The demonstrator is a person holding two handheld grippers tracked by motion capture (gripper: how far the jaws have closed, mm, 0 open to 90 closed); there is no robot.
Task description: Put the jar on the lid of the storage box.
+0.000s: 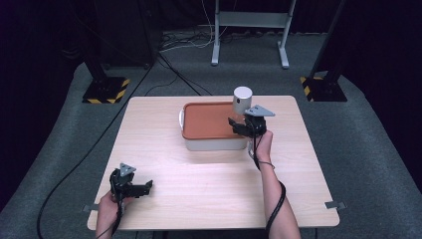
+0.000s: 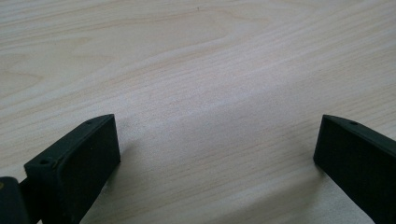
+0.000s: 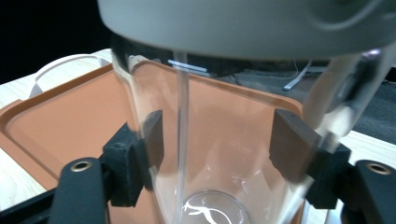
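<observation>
Right hand-held gripper (image 3: pixel 217 144) has its jaws around a clear plastic jug (image 3: pixel 224 154) with a white lid (image 1: pixel 242 94), the pads at its two sides, and the jug stands just behind and beneath it at the near right corner of the orange-lidded bin (image 1: pixel 206 122). Left hand-held gripper (image 2: pixel 217 154) rests with jaws wide and nothing between them on the bare tabletop (image 2: pixel 196 70), well apart from the jug. By the look of it, this is the placing or picking step; next the grip must either let go cleanly or firm up before any lift, since the smooth wall could slip.
</observation>
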